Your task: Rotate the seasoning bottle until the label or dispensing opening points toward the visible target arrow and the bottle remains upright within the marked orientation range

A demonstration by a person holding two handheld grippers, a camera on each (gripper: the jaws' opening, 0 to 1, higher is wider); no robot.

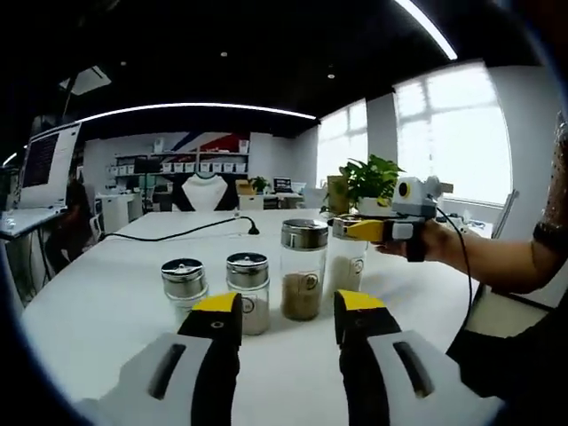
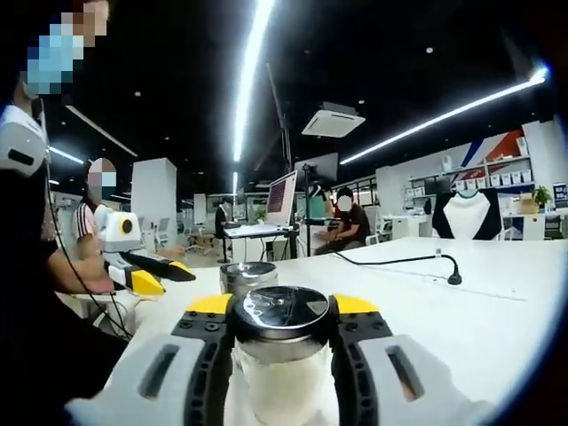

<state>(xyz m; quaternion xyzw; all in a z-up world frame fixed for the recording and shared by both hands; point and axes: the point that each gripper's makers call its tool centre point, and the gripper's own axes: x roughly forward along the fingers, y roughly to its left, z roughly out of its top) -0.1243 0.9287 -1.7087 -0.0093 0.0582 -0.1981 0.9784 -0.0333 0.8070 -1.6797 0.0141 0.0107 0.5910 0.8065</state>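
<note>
Four glass seasoning bottles with metal lids stand in a row on the white table. From the left they are two short ones, a taller one with brown powder, and one with white contents. My left gripper is open, hanging just in front of the row with nothing between its jaws. My right gripper comes in from the right and grips the white-filled bottle at its lid. In the right gripper view, that gripper is shut on the bottle, which stands upright. The left gripper shows at the left.
A black cable with a plug lies across the far table. A potted plant stands behind the bottles. The neighbouring bottle's lid sits right behind the held one. A person sits at a far desk with monitors.
</note>
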